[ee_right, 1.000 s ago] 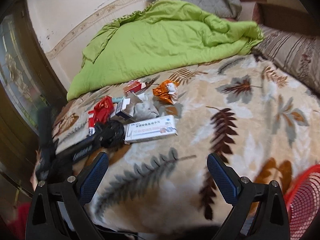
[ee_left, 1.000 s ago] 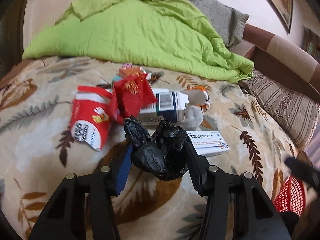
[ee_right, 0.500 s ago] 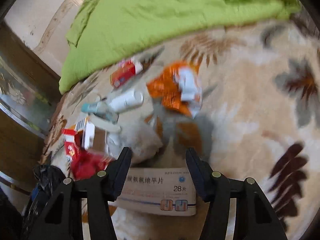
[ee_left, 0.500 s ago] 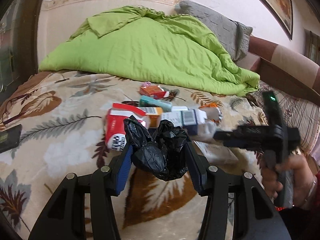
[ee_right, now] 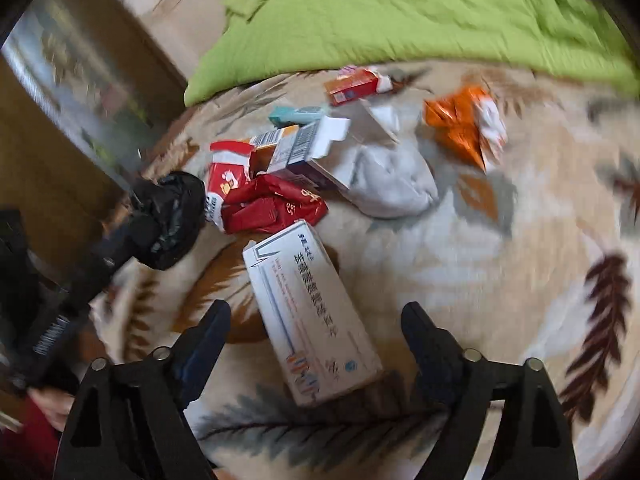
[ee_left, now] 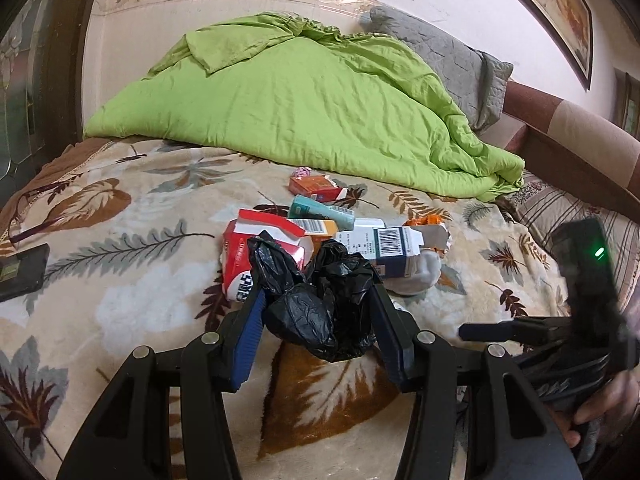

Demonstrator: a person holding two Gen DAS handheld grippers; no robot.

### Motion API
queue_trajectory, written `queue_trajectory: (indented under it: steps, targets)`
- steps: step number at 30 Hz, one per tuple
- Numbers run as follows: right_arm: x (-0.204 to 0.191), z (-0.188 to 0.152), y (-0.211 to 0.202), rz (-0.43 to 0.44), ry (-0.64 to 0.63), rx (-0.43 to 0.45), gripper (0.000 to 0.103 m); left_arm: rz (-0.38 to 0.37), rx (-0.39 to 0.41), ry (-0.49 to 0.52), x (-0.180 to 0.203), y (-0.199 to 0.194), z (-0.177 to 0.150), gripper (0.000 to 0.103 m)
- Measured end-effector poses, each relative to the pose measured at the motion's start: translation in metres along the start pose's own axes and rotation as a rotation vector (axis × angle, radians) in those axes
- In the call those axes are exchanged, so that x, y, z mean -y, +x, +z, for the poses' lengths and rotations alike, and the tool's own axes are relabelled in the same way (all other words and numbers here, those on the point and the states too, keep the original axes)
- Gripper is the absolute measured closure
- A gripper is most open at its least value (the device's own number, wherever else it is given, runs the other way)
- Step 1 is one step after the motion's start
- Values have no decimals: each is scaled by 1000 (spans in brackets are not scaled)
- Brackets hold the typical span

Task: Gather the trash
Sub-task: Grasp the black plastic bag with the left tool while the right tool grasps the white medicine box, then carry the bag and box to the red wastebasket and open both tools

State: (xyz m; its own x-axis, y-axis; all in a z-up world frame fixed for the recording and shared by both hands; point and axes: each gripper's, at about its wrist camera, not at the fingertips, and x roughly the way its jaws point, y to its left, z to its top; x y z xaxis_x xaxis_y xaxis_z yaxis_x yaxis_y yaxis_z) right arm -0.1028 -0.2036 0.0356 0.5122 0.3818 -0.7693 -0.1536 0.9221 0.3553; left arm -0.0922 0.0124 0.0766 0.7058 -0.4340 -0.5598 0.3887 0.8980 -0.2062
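My left gripper [ee_left: 318,300] is shut on a crumpled black plastic bag [ee_left: 320,312] and holds it above the leaf-patterned blanket [ee_left: 120,280]. The bag also shows in the right wrist view [ee_right: 172,216]. My right gripper [ee_right: 316,320] is open, its fingers either side of a long white medicine box [ee_right: 312,320] that lies on the blanket. Beyond lies a heap of trash: a red and white packet [ee_left: 256,256], a blue and white carton [ee_left: 384,244], red wrappers [ee_right: 276,204], a white crumpled wad [ee_right: 392,184], an orange wrapper [ee_right: 460,128], a teal tube [ee_left: 320,210] and a small red box [ee_left: 316,186].
A green duvet [ee_left: 320,108] is bunched at the back of the bed, with a grey pillow [ee_left: 452,60] behind it. A black phone [ee_left: 22,272] lies at the blanket's left edge. A striped pillow [ee_left: 568,208] is at the right.
My right gripper has opened wider and come down over the white medicine box, which has turned lengthwise between the fingers. My left gripper has lifted and drawn back with the black bag.
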Motion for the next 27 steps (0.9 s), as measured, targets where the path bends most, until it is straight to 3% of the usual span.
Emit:
queue_trajectory:
  steps: [3, 4, 5, 6, 8, 10, 16, 21, 27]
  targets:
    - [-13, 0, 20, -48, -66, -60, 14, 7, -2, -8, -5, -1, -1, 52]
    - [-20, 0, 24, -53, -93, -76, 23, 10, -2, -9, -7, -3, -1, 52]
    - [-24, -2, 29, -63, -119, -87, 40, 13, -1, -8, -8, -3, -1, 52]
    - [-30, -4, 32, -101, -149, -93, 43, 15, -1, -9, -9, -4, -1, 52]
    - [-38, -4, 29, -146, -179, -70, 44, 16, 1, -16, -12, -5, -1, 52]
    - [-38, -5, 14, -126, -155, -7, 44, 13, 3, -18, -12, -7, -2, 52]
    - [-27, -16, -48, -146, -20, 234, 44, -4, 0, 4, -3, -3, -2, 52]
    - [-14, -15, -54, -163, 61, 244, 44, -20, 0, 46, 10, -2, -5, 52]
    - [-10, -23, -59, -170, 64, 243, 44, -14, -1, 85, 18, -2, -9, 52]
